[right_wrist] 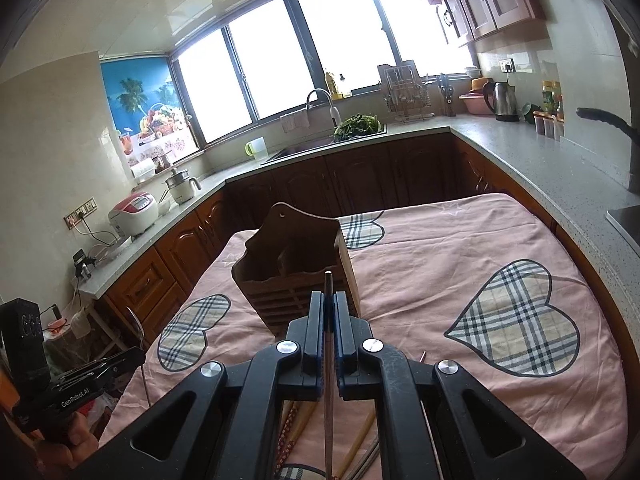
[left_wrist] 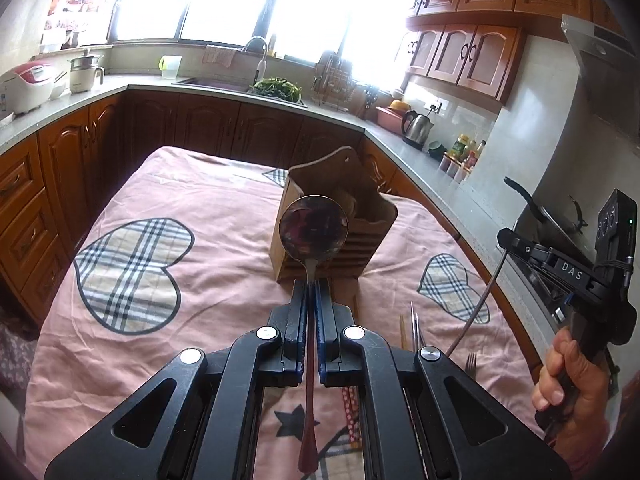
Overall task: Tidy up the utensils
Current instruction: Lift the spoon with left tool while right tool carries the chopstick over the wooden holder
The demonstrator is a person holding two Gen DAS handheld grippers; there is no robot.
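Note:
My left gripper (left_wrist: 311, 284) is shut on a metal spoon (left_wrist: 314, 232). The spoon's bowl sticks out in front of the wooden utensil holder (left_wrist: 344, 180), and its handle runs back between the jaws. My right gripper (right_wrist: 329, 294) is shut on a thin chopstick (right_wrist: 328, 280) whose tip points at the holder (right_wrist: 288, 256). Both grippers hang above the pink cloth. In the left wrist view, the right gripper (left_wrist: 506, 236) shows at the right edge with the chopstick (left_wrist: 476, 312) hanging down from it. In the right wrist view, the left gripper (right_wrist: 138, 354) sits at the lower left with the spoon (right_wrist: 136, 324).
A fork (left_wrist: 471, 362) and loose chopsticks (left_wrist: 414, 330) lie on the pink cloth with plaid hearts (left_wrist: 200, 208) near its front edge. More chopsticks (right_wrist: 360, 452) lie under the right gripper. Kitchen counters ring the table, bearing a kettle (left_wrist: 418, 128) and a rice cooker (left_wrist: 28, 88).

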